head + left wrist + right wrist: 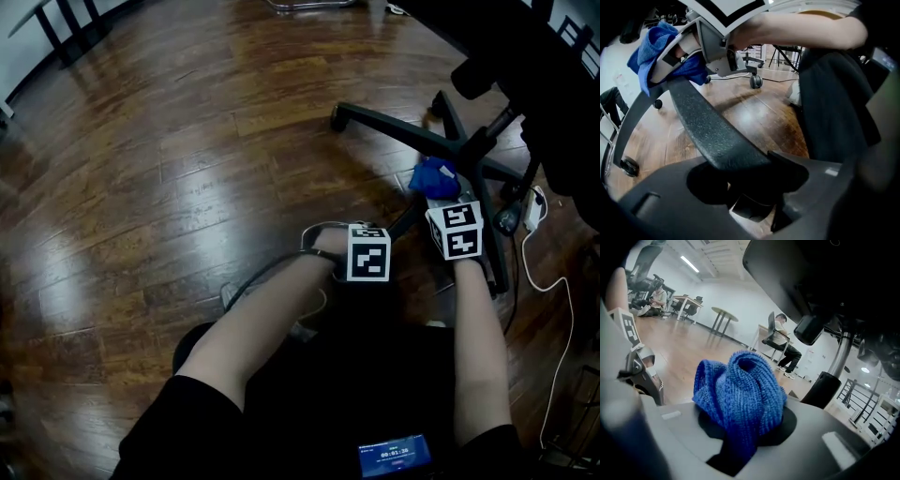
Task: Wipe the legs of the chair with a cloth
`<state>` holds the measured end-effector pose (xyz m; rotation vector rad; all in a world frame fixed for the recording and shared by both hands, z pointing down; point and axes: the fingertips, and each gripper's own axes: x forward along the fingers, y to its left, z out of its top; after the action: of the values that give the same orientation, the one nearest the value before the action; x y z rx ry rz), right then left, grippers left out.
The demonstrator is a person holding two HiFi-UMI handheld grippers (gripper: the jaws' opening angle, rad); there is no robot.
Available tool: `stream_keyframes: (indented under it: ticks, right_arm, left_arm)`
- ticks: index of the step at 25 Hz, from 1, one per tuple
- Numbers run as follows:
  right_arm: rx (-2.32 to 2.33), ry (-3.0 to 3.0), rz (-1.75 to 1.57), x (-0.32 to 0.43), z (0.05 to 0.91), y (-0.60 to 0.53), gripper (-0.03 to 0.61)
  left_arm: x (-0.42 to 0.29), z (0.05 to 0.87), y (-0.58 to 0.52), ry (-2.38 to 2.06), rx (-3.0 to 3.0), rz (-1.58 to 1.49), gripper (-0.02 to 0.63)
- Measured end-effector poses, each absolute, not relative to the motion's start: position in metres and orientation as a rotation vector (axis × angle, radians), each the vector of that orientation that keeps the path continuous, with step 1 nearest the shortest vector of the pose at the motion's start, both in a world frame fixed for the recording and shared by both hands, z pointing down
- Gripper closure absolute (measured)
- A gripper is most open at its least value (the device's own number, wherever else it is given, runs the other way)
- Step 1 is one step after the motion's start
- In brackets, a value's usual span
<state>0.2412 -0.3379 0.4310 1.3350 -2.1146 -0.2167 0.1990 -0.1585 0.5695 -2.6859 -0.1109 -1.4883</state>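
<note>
The office chair's black star base [469, 150] stands on the wood floor at the upper right of the head view. My left gripper [394, 231] is shut on one black chair leg [705, 126], which runs up and to the left out of its jaws [740, 168]. Further up that same leg, my right gripper [439, 193] is shut on a bunched blue knitted cloth [740, 394]. The cloth [656, 51] rests against the leg near the hub; it also shows as the blue cloth [433, 175] in the head view.
The chair's dark seat [525, 56] overhangs the base at the top right. A caster [337, 117] ends the far left leg. A white power strip [534, 208] and its cable [555, 309] lie to the right. Seated people [785, 345] and tables stand far off.
</note>
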Motion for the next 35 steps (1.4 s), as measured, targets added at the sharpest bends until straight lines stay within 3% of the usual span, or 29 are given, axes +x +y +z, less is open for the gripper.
stream_keyframes:
  ticks: [6, 15, 19, 27, 35]
  right_arm:
    - [1.244, -2.13, -0.192, 0.226, 0.445, -0.307, 0.488]
    - [0.849, -2.197, -0.197, 0.14, 0.482, -0.223, 0.489]
    - [0.799, -2.192, -0.213, 0.15, 0.478, -0.238, 0.486]
    - [1.316, -2.118, -0.173, 0.238, 0.435, -0.334, 0.486]
    - [1.354, -2.138, -0.154, 0.234, 0.437, -0.324, 0.488]
  left_arm:
    - [0.201, 0.571, -0.161, -0.042, -2.694, -1.491, 0.36]
    - [0.197, 0.569, -0.162, 0.02, -2.72, -1.452, 0.36]
    - [0.199, 0.57, -0.163, 0.006, -2.689, -1.478, 0.36]
    - [0.201, 0.571, -0.159, -0.045, -2.688, -1.496, 0.36]
    - [0.201, 0.571, -0.16, -0.047, -2.682, -1.501, 0.36]
